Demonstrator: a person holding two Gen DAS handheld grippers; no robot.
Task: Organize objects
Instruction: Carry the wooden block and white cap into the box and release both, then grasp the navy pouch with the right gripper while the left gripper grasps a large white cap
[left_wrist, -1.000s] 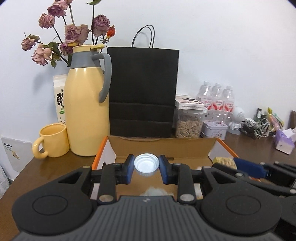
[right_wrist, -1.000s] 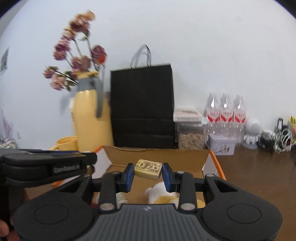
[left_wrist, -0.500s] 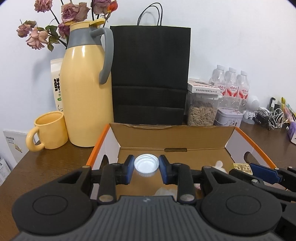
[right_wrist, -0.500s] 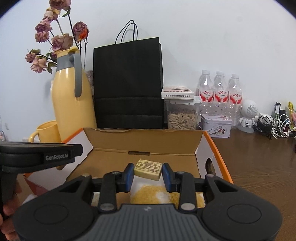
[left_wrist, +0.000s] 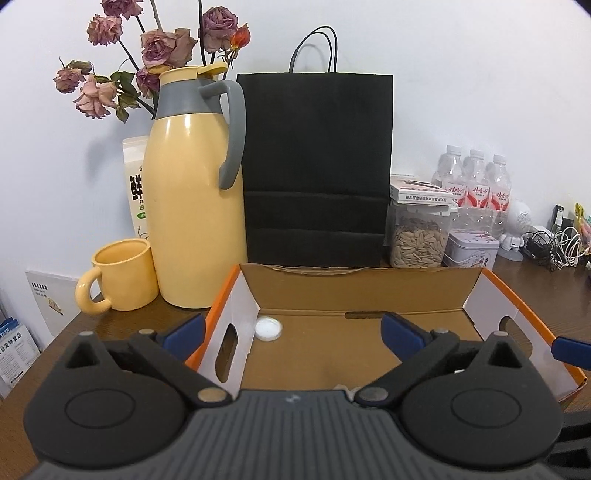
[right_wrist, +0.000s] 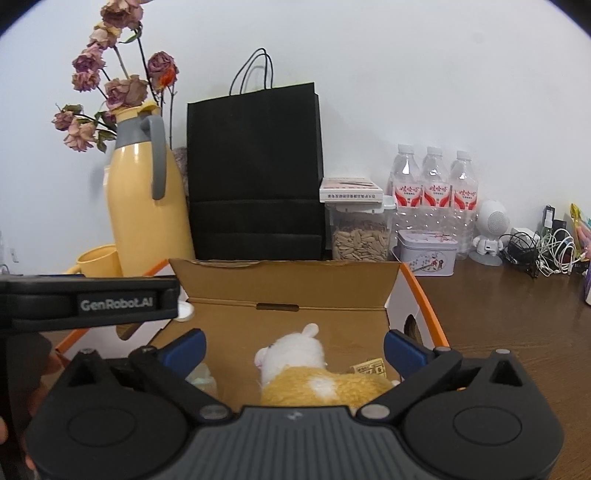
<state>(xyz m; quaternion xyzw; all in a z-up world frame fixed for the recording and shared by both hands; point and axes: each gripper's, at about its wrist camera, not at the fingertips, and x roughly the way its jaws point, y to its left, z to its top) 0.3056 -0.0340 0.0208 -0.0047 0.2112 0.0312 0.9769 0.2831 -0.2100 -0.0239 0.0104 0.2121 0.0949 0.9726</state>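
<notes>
An open cardboard box (left_wrist: 362, 288) with an orange rim sits on the brown table. My left gripper (left_wrist: 293, 334) hangs over its left side with the jaws opening wide and nothing pressed between the pads. A white bottle cap (left_wrist: 268, 328) lies on the box floor at the far left corner. My right gripper (right_wrist: 294, 349) is over the box (right_wrist: 288, 280) too, jaws opening, pads touching nothing. Below it lie a white and yellow plush toy (right_wrist: 295, 369) and, to its right, a small yellow packet (right_wrist: 369, 369). The left gripper's body (right_wrist: 88, 301) shows at the left.
Behind the box stand a yellow thermos jug (left_wrist: 195, 221) with dried roses, a yellow mug (left_wrist: 122, 275), a black paper bag (left_wrist: 317, 166), a seed jar (left_wrist: 417, 240), a tin (left_wrist: 471, 251) and water bottles (left_wrist: 476, 188). Tangled cables (left_wrist: 554, 247) lie far right.
Both grippers went from shut to wide open. The white cap left the left jaws and lies on the box floor. The yellow packet left the right jaws and lies beside the plush toy.
</notes>
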